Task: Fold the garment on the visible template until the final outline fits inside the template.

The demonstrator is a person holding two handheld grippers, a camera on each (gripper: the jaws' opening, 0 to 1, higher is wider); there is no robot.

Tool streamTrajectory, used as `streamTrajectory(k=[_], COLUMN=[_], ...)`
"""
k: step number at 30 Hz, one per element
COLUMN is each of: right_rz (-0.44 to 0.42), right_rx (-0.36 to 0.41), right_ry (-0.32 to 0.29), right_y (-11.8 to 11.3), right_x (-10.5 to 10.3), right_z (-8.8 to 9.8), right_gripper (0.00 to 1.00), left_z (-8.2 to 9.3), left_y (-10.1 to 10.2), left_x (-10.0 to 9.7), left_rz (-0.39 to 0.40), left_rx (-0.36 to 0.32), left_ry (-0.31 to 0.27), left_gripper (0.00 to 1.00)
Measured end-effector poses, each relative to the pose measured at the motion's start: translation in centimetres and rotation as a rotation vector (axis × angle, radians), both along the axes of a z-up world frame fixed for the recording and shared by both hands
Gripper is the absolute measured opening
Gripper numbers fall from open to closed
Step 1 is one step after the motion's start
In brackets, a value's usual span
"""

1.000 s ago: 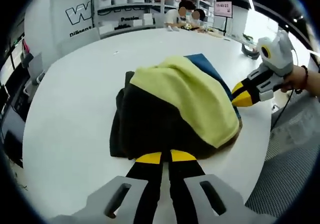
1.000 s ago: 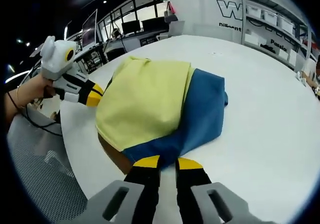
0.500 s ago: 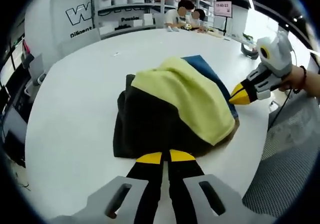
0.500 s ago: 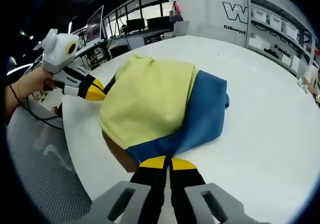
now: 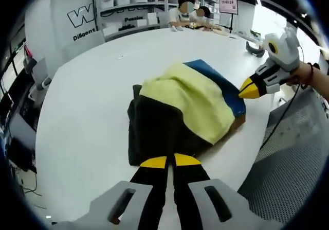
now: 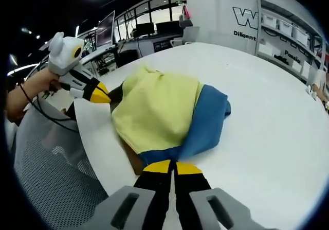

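The garment [image 5: 177, 118], a folded bundle of yellow, blue and dark cloth, lies on the round white table [image 5: 82, 101]. In the left gripper view its dark side faces the camera and the left gripper [image 5: 165, 161] has its jaws pressed together at that near hem, while the right gripper [image 5: 248, 90] comes in from the right with its yellow tips together at the blue edge. The right gripper view shows the yellow and blue sides, the right gripper [image 6: 167, 166] with jaws together at the blue hem, and the left gripper [image 6: 101, 95] held in a hand [image 6: 31, 88] at the far dark edge; whether either pinches cloth I cannot tell.
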State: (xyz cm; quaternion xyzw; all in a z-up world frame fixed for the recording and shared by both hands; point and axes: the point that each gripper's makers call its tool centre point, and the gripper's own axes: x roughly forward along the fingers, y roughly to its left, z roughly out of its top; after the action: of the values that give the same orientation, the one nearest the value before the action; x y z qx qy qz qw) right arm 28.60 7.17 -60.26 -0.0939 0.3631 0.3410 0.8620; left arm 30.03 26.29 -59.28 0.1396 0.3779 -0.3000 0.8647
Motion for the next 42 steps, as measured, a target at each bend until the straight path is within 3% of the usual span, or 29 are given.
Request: streamTrajectory(k=[10,19,24,29,32,34,42], right_rz=[0.029,0.090,0.103,0.102,0.098,0.102,0.055], right_rx=[-0.013,-0.028,-0.004,0.011,0.024,0.014,0.022], right_ry=[-0.018,-0.023,-0.034,-0.095,-0.141,-0.177,-0.272], right_y=[0.5,0.8,1.1,1.5,1.9,2.0,2.1], right_x=[-1.1,-2.7,-2.8,-1.9,-0.9,-0.1,3.7], right_z=[1.6,3.4,4.9,6.9,8.4,9.0,11.7], right_gripper=[0.00,0.00,0.00,0.00,0.00,0.00,0.00], left_z=[1.4,3.0,4.9,7.0,8.7,9.9,11.9], left_y=[0.4,1.0,1.0,1.2,1.0,0.8,0.5], left_x=[-1.4,-3.3,-3.4,-2.9,-2.0,-0.8,2.1], left_rz=[-0.002,0.026,0.032,0.108,0.115,0.097,0.133], left_rx=[0.008,0.021,0.033,-0.020,-0.047,-0.038,-0.045], left_ry=[-0.002,0.045,0.009,0.022,-0.020,-0.084,-0.146], left_gripper=[0.02,0.02,0.02,0.02,0.02,0.02,0.02])
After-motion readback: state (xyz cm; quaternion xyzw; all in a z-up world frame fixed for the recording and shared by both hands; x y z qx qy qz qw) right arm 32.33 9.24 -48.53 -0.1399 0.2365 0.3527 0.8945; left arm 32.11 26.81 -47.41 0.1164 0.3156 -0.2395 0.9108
